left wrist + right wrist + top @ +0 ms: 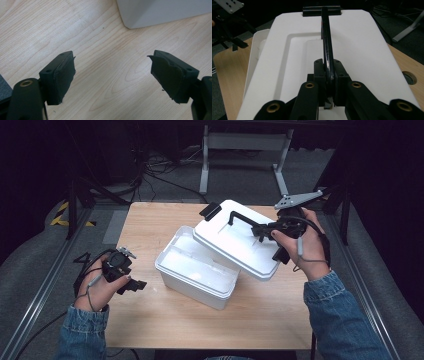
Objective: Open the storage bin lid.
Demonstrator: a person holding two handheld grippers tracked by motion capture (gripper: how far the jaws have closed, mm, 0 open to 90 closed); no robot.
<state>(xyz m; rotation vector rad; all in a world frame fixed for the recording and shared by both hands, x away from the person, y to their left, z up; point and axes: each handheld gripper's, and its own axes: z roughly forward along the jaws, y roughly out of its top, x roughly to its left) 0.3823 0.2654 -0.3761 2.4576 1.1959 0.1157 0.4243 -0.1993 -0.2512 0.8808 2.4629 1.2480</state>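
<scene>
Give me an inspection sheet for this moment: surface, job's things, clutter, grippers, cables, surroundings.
Surface: wooden table, bare around the box.
Job's things: white box open; white lid held askew over its far right side by its black handle.
Clutter: nothing seen.
Grippers: right gripper shut on the handle; left gripper open, empty, above the table near the box corner.
Cables: a cable trails from the left gripper; loose cables on the floor behind.
Surroundings: dark room, grey metal stand beyond the table.

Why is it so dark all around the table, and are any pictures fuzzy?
High view: light falls on the pale wooden table, the floor behind stays dim. Right gripper view: the white plastic lid looks sharp, the near black jaws blurred. Left gripper view: evenly lit, fairly sharp.
</scene>
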